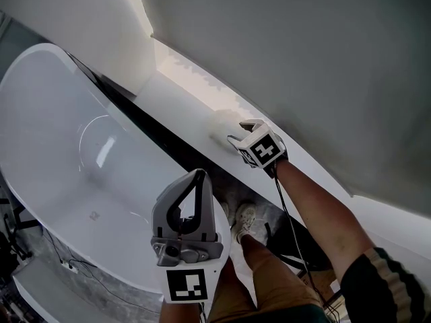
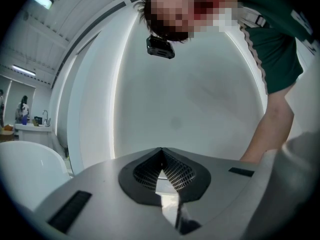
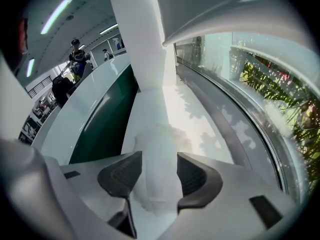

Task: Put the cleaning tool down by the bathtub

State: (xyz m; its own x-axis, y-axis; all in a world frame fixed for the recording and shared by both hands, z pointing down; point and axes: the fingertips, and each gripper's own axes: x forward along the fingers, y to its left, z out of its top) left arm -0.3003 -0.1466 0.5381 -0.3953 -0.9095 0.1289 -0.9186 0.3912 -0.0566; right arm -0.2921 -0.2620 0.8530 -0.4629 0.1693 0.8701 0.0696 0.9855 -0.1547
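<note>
Right tool [image 3: 159,159] stands open astride the cleaning pad [image 1: 224,125] on the ledge [image 1: 176,93] by the bathtub [image 1: 47,113]. Fibres possibly touching a jaw could snag, dragging it off the ledge's edge.

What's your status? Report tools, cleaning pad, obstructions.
Left tool shut, empty. Right tool open, white cleaning pad between its jaws, lying on the ledge by the bathtub. No obstruction seen.

Right tool [image 1: 236,137] at white pad [image 1: 221,125] on ledge [image 1: 176,90] beside bathtub [image 1: 54,113].

left gripper [image 1: 198,175] fingers together; right gripper [image 1: 240,132] fingers apart.
</note>
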